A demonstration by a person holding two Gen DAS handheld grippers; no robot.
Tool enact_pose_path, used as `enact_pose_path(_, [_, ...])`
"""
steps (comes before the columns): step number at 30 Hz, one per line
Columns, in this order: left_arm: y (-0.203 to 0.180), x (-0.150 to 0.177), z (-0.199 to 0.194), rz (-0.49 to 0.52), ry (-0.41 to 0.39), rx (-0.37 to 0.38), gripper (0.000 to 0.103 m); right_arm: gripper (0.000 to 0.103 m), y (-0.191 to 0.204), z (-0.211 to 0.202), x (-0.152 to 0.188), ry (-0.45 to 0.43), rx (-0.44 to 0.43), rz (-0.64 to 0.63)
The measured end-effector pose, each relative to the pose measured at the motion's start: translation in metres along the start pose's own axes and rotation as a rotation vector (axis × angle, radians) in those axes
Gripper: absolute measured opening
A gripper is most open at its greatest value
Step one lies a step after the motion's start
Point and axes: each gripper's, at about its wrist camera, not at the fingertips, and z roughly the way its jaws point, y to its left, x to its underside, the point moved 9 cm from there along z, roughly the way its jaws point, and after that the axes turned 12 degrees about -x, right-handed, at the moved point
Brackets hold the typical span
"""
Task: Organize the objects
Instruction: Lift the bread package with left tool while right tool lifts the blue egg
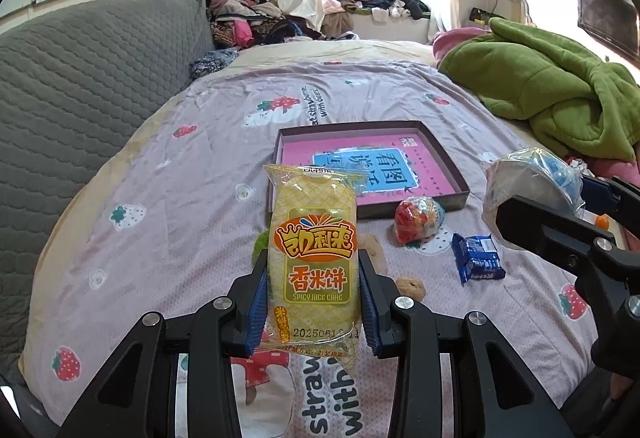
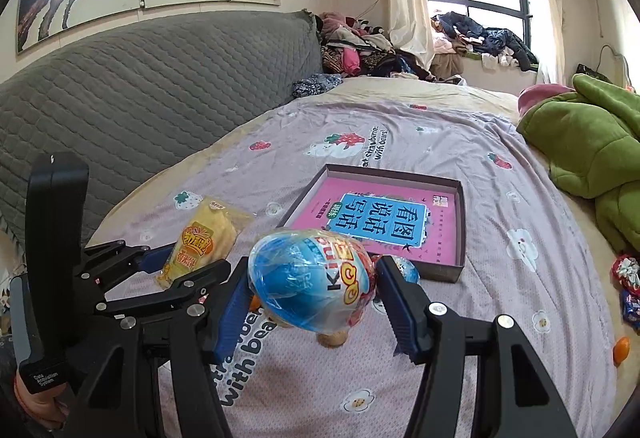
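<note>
A bed (image 1: 168,197) with a lilac strawberry-print sheet carries everything. On it lies a shallow box (image 1: 440,161) with a pink book inside. Just before the box lie a wrapped egg (image 1: 418,224), a blue packet (image 1: 478,258) and two walnuts (image 1: 410,288). A green blanket (image 1: 552,89) is heaped at the right edge.

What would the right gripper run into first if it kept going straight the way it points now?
Probably the near wall of the shallow box holding the pink book. The right gripper, shut on the blue egg-shaped toy, aims down at it; depth is uncertain, so it could meet the bedsheet first.
</note>
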Motion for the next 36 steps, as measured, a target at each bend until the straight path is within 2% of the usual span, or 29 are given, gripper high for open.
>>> enact_pose_path(19, [0.007,-0.023,0.008,-0.022,-0.003,0.004,0.04,0.061,-0.004,0.002,-0.026,-0.014,0.019,0.011])
enact_pose_path(36, [0.01,-0.063,0.021,-0.038,-0.022,-0.009,0.04,0.061,-0.017,0.008,-0.052,-0.032,0.043,0.011])
